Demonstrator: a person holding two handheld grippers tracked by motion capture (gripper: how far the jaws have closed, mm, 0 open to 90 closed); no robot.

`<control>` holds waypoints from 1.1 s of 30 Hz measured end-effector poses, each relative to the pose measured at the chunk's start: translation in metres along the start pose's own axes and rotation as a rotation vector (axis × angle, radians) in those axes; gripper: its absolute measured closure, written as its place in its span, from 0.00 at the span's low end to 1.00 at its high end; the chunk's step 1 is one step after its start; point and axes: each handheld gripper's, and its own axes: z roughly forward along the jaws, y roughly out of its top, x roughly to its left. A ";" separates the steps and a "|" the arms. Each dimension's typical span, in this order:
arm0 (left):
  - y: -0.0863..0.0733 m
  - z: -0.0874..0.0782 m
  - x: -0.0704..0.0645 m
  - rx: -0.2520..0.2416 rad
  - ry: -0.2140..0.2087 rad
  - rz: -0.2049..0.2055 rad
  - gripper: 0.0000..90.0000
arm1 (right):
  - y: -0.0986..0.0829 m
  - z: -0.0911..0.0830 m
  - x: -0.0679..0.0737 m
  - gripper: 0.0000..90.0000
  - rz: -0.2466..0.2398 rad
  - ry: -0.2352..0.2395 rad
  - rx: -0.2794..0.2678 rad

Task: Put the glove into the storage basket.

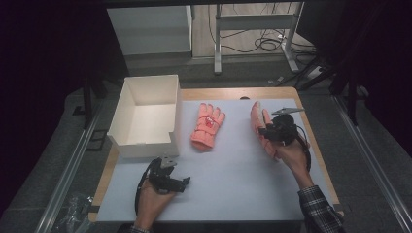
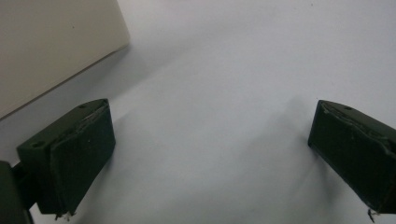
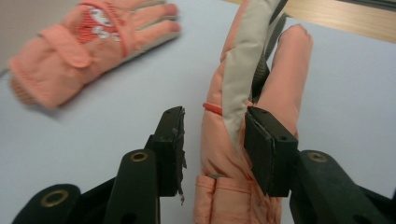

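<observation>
High view: the right gripper (image 1: 270, 127) sits on a pink glove (image 1: 257, 121), well right of the white box (image 1: 145, 116); another pink glove (image 1: 207, 125) lies just beside the box.

Left gripper view: the left gripper (image 2: 210, 154) hovers released over the table (image 2: 224, 70), near the box (image 2: 51, 42).

Right gripper view: jaws straddle the edge-up glove (image 3: 233, 116), one pad touching, not clenched.

Salmon-pink glove (image 3: 224, 154) with pale grey palm strip between the black right tongs (image 3: 212, 135), second salmon-pink glove (image 1: 207, 126) with red-and-white patch beside the white box (image 1: 145, 116), pale grey-white tabletop (image 1: 233, 170) with wooden edge, black left tongs (image 2: 205, 158)
</observation>
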 end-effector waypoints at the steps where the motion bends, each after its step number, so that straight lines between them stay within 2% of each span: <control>1: 0.000 0.000 0.000 0.000 0.000 0.000 0.01 | 0.001 0.002 0.008 0.62 -0.014 0.031 0.007; 7: 0.000 0.000 0.000 0.000 0.000 0.000 0.01 | 0.008 0.001 0.016 0.59 -0.030 0.067 -0.014; 16: 0.000 0.000 0.000 0.000 0.000 0.000 0.01 | 0.014 0.009 0.016 0.58 -0.051 0.060 -0.013; 20: 0.000 0.000 0.000 0.000 0.000 0.000 0.01 | 0.015 0.017 0.021 0.58 -0.066 0.074 -0.009; 24: 0.000 0.000 0.000 0.000 0.000 0.000 0.01 | 0.022 0.028 0.030 0.63 -0.077 0.107 -0.014; 30: 0.000 0.000 0.000 0.000 0.000 0.001 0.01 | 0.030 0.041 0.043 0.63 -0.086 0.144 -0.024; 33: 0.000 0.000 0.000 0.002 0.000 0.001 0.01 | 0.037 0.054 0.055 0.63 -0.103 0.158 -0.029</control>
